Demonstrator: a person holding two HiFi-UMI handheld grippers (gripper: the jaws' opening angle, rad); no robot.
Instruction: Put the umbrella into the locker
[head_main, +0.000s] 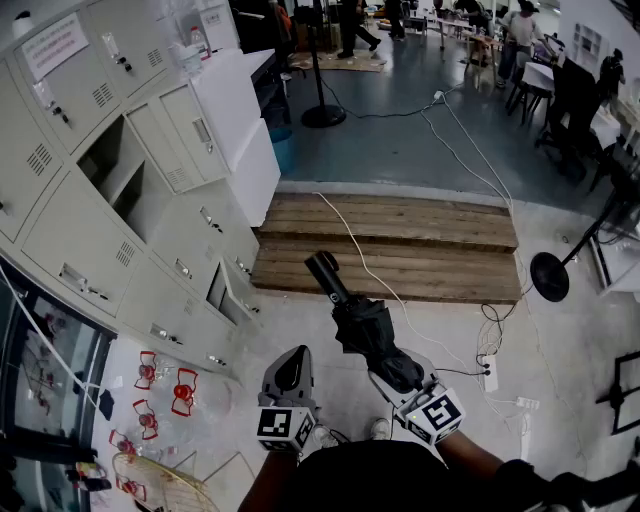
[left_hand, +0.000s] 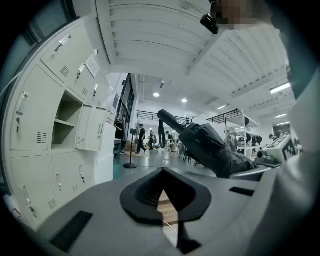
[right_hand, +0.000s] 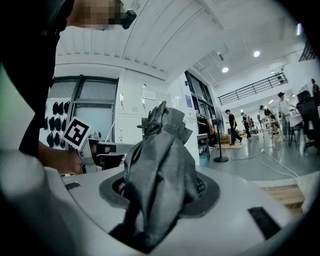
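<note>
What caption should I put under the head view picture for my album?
The right gripper holds a folded black umbrella beside pale lockers, one standing open.

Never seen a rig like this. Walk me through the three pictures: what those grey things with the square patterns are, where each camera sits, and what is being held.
There is no robot: a person holds a two-jaw gripper in each hand, and the patterned cubes are part of them. The head view comes from a camera on the person's head, looking steeply down at the left gripper and right gripper. The other two pictures come from cameras riding on each gripper, looking along its jaws. The right gripper is shut on a folded black umbrella. The left gripper holds nothing, jaws together. On the left stand pale lockers, one compartment open. Ahead are wooden steps with a white cable across them.
</note>
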